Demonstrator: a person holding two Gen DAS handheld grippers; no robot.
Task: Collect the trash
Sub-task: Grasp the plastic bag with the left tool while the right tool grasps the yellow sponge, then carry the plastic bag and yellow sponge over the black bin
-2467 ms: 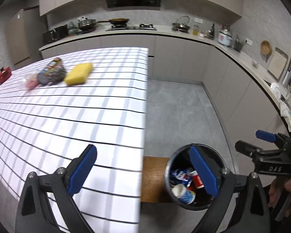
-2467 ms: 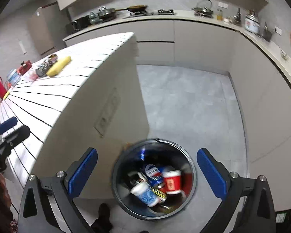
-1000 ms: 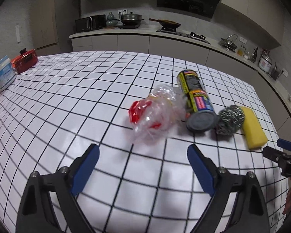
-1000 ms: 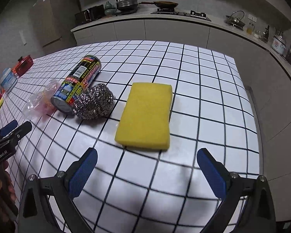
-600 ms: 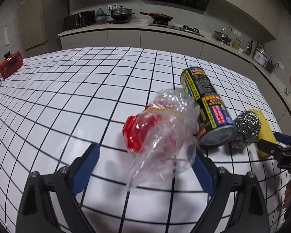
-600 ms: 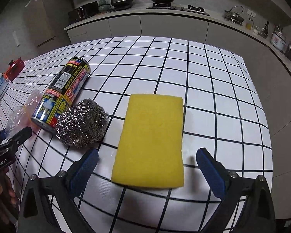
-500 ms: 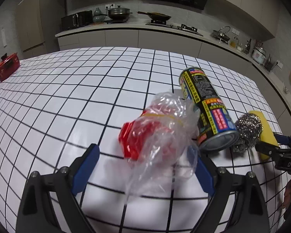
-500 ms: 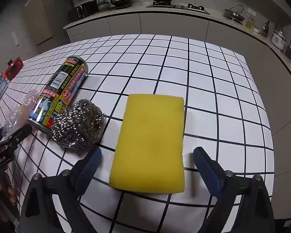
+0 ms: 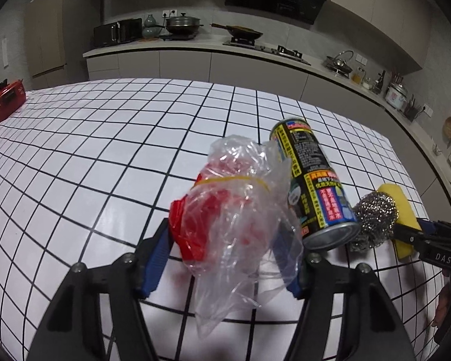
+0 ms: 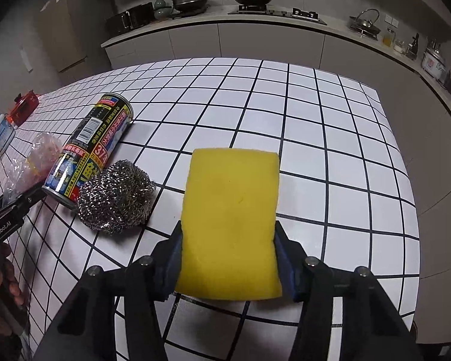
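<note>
Left gripper [image 9: 224, 254] is low over the table, fingers pinched in tight. Right gripper [image 10: 227, 260] is the same, squeezed narrow.

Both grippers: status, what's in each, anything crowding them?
Left gripper shut on plastic bag. Right gripper shut on yellow sponge. Both still on table. Can touches bag; steel wool beside sponge.

White letters read "DAS" on the right gripper [image 9: 436, 245], "GenRobot.AI" on the left gripper [image 10: 6, 224], and the lying spray can [image 10: 88, 147] shows a red "37".
</note>
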